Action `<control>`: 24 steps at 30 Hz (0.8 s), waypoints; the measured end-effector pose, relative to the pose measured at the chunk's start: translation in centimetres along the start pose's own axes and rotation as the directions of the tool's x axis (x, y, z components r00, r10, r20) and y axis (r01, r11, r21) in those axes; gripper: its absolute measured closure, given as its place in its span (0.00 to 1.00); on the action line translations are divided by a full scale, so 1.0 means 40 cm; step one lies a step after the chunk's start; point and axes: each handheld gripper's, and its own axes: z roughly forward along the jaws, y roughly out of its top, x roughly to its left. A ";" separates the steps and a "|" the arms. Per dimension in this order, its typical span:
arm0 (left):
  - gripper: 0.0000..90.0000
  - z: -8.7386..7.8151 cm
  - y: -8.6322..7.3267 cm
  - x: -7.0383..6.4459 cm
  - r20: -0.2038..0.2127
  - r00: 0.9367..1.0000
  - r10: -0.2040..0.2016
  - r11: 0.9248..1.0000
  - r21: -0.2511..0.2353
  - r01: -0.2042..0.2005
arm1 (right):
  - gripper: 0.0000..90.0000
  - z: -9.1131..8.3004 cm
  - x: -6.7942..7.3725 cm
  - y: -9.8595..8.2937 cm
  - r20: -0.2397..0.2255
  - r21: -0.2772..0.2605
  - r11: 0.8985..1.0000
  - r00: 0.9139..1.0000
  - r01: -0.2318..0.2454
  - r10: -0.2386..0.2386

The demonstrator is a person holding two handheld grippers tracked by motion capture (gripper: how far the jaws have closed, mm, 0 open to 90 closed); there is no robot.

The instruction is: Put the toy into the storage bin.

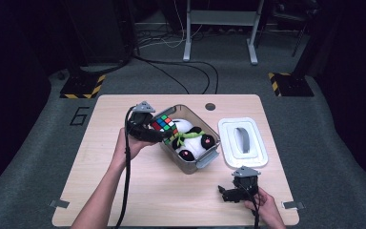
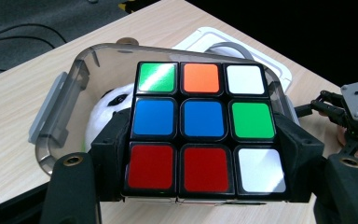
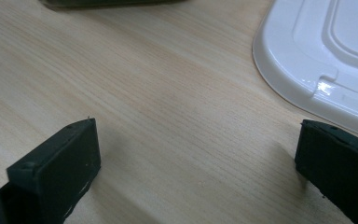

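Over the grey storage box [image 1: 190, 164] | Rubik's cube [image 2: 204, 128] is clamped between left gripper [image 1: 148, 130] fingers [image 2: 114, 140] | right gripper [image 3: 198, 172] fingers are spread wide above bench [image 3: 168, 84], beside white lid [image 3: 326, 56]

Overhead light falls on the bench [image 1: 124, 191] while the surrounding room stays dark. Glare streaks a green tile of the cube [image 2: 203, 126]. The white lid [image 3: 326, 51] looks soft and blurred up close.
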 end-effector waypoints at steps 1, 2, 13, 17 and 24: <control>0.38 0.004 0.001 -0.002 0.006 1.000 -0.008 1.000 -0.003 0.008 | 0.00 0.000 0.000 0.000 0.000 0.000 1.000 1.000 0.000 0.000; 0.38 0.006 0.002 -0.002 0.010 1.000 -0.009 1.000 -0.004 0.009 | 0.00 0.000 0.000 0.000 0.002 0.000 1.000 1.000 0.001 -0.001; 0.38 0.050 0.010 -0.019 0.031 0.999 -0.039 0.999 -0.004 0.039 | 0.00 0.000 0.000 0.000 0.002 0.000 1.000 1.000 0.001 -0.001; 0.38 0.065 0.015 -0.029 0.039 0.999 -0.038 0.999 0.001 0.038 | 0.00 0.000 0.000 0.000 0.003 -0.001 1.000 1.000 0.001 -0.001; 0.38 0.109 0.018 -0.056 0.061 0.997 -0.048 0.999 0.002 0.048 | 0.00 0.001 0.001 0.000 0.004 -0.002 1.000 1.000 -0.006 0.006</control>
